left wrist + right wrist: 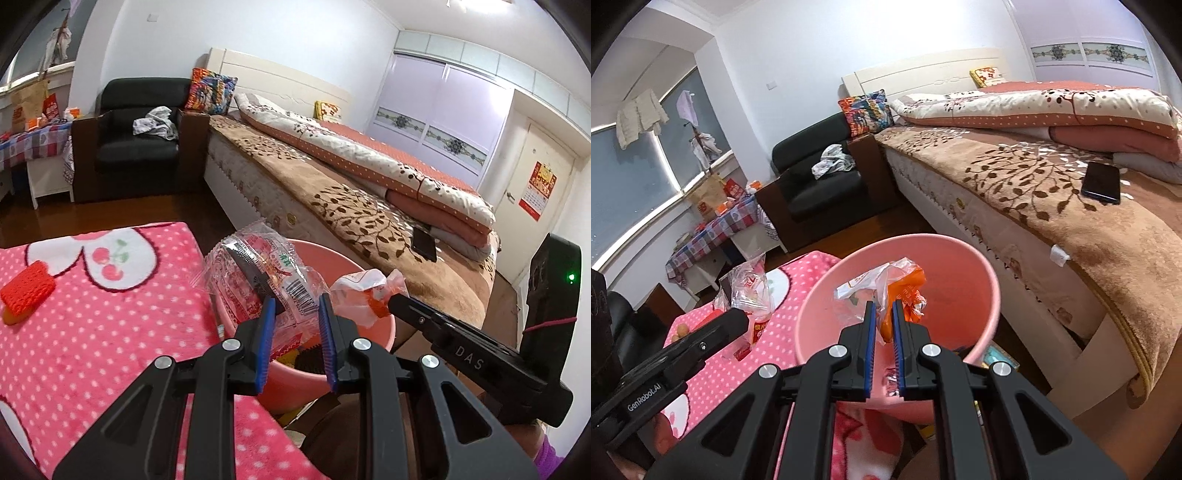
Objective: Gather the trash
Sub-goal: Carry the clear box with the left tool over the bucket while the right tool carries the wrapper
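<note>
Hovering over: both tools hang at the mouth of the pink plastic bin [960,280], which stands between the polka-dot surface [110,332] and the bed [369,206].
Right tool [882,314]: pinched nearly closed on a crumpled orange-and-white wrapper [905,291], which sits directly above the bin's open bowl (a plain drop should land it inside).
Left tool [297,310]: about half open, its blue ribbed pads gripping a clear crinkly snack bag [258,280] with red print and a barcode; the bag fans out up and left, over the bin's near rim.
Nearer hand: right wrapper is more central over the opening; the left bag overhangs the rim toward the surface.
Materials: thin, stiff film on both; smooth rounded bin wall; fleecy cloth.
Left on surface: a red knitted piece [27,291].
</note>
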